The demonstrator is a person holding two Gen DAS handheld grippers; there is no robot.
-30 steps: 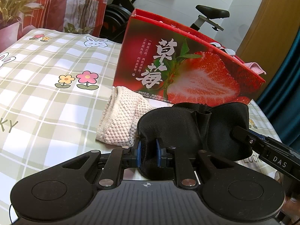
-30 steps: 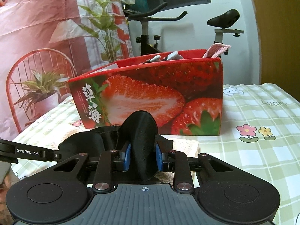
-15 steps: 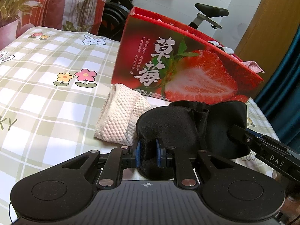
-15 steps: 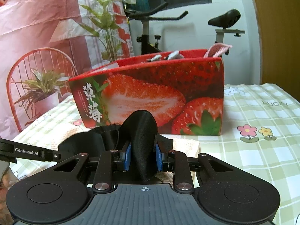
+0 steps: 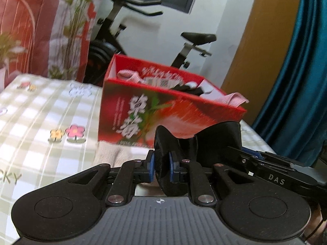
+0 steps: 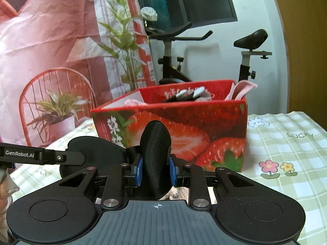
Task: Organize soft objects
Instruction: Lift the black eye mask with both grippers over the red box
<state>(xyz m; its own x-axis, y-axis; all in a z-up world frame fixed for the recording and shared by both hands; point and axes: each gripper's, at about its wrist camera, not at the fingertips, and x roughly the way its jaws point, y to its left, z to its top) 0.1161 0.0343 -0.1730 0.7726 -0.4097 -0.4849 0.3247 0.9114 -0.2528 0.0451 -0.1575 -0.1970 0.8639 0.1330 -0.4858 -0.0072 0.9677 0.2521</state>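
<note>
Black satin eye mask (image 6: 156, 153), padded, glossy, folded

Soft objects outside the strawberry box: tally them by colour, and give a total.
Black: 1, the eye mask, held at one end by the left gripper and at the other by the right gripper.
Cream: 1, the knitted cloth on the tablecloth before the strawberry box.
Total: 2.
</note>
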